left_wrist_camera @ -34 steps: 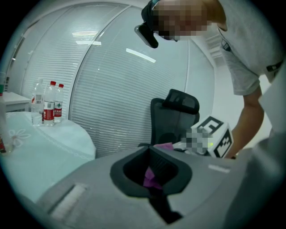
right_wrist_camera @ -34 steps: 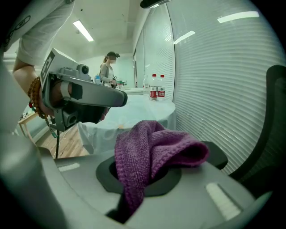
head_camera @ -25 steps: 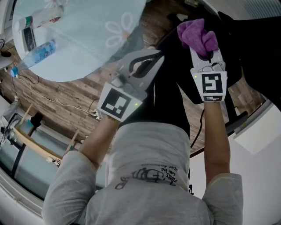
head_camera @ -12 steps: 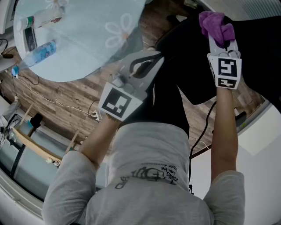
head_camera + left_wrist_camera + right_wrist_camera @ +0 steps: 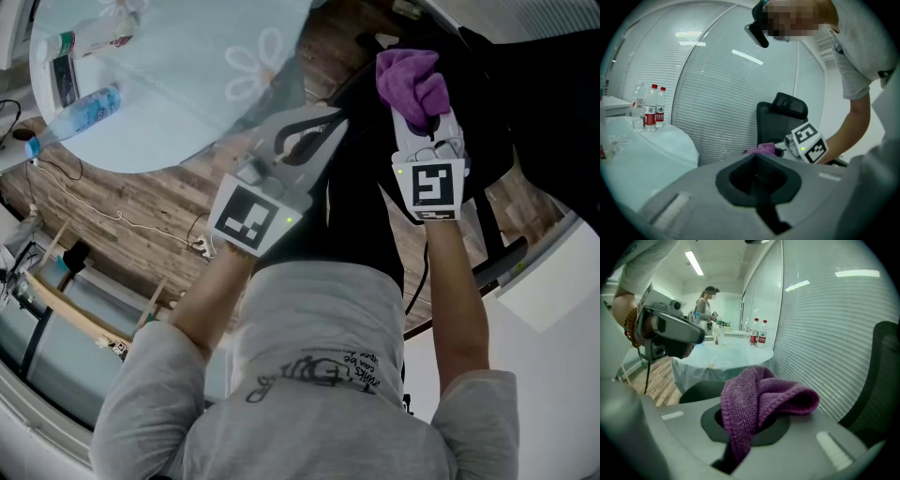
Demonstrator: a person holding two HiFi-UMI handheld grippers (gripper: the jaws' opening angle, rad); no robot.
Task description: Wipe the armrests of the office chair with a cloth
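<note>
Bright ceiling strip lights (image 5: 695, 262); fisheye edges darken, near foreground blurs.

Nothing reads clearly. The grey shirt (image 5: 319, 373) bears script, upside down and too small to make out; the bottles (image 5: 650, 111) on the surface (image 5: 640, 157) have red labels, print blurred.

right gripper (image 5: 427, 114) and cloth (image 5: 410, 79) pulled back, leftward

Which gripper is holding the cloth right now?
The right gripper, jaws shut on the purple cloth; the left gripper has its jaws together with nothing between them.
</note>
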